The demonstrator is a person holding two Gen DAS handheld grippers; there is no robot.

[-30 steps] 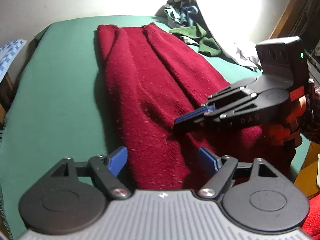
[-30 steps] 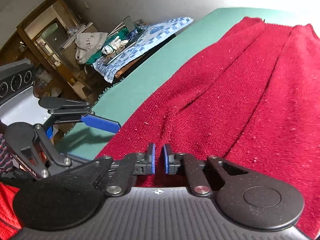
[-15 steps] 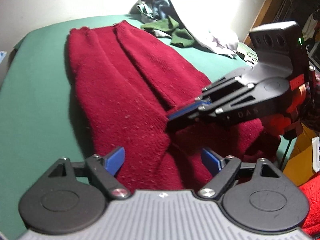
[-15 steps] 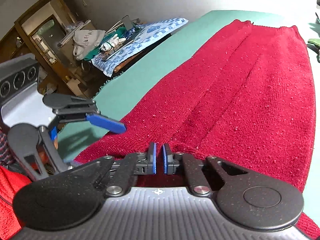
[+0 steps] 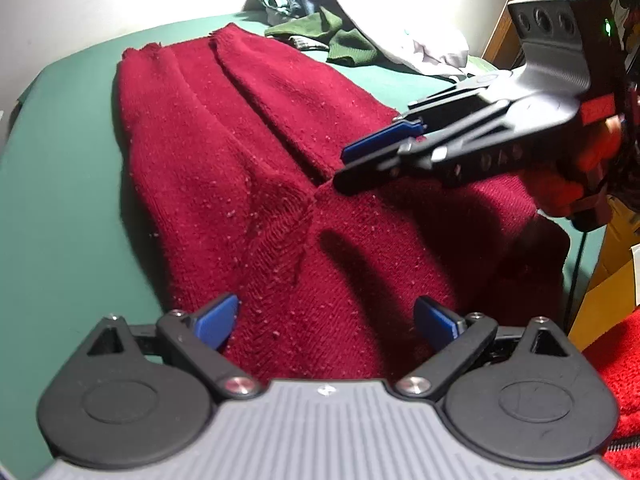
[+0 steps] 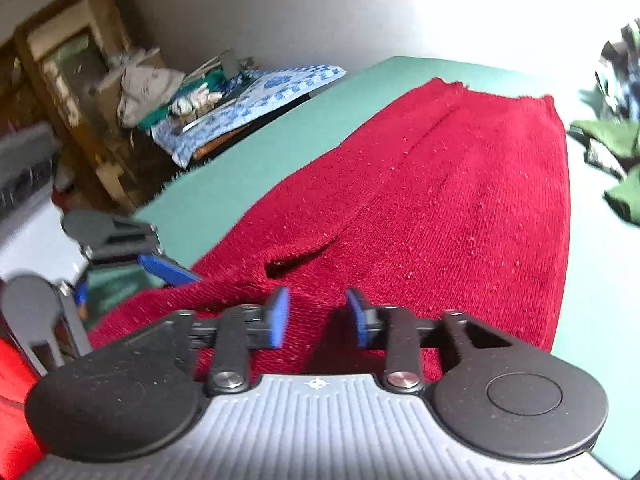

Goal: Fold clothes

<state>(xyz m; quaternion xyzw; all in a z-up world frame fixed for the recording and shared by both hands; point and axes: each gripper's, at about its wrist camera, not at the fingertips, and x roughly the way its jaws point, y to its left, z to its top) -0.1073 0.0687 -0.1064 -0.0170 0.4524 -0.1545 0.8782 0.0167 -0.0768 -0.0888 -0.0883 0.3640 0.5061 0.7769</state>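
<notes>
A dark red knitted sweater (image 5: 256,152) lies lengthwise on the green table (image 5: 60,168), folded into a long strip with its sleeves laid over the body. It also shows in the right wrist view (image 6: 440,208). My left gripper (image 5: 326,320) is open and empty just above the sweater's near end. My right gripper (image 6: 318,318) is open, hovering over the sweater's near part with nothing between its fingers. It shows from the side in the left wrist view (image 5: 360,160), above the sweater. The left gripper shows blurred in the right wrist view (image 6: 164,270).
A heap of green, grey and white clothes (image 5: 340,28) lies at the table's far right corner. A bright red cloth (image 5: 616,380) is at the near right. Left of the table stand a blue-patterned surface (image 6: 256,100) and a cluttered wooden shelf (image 6: 68,80).
My right gripper was shut on a fold of the sweater and carried it over; now it has opened and let the fold drop onto the sweater. The left gripper stayed open.
</notes>
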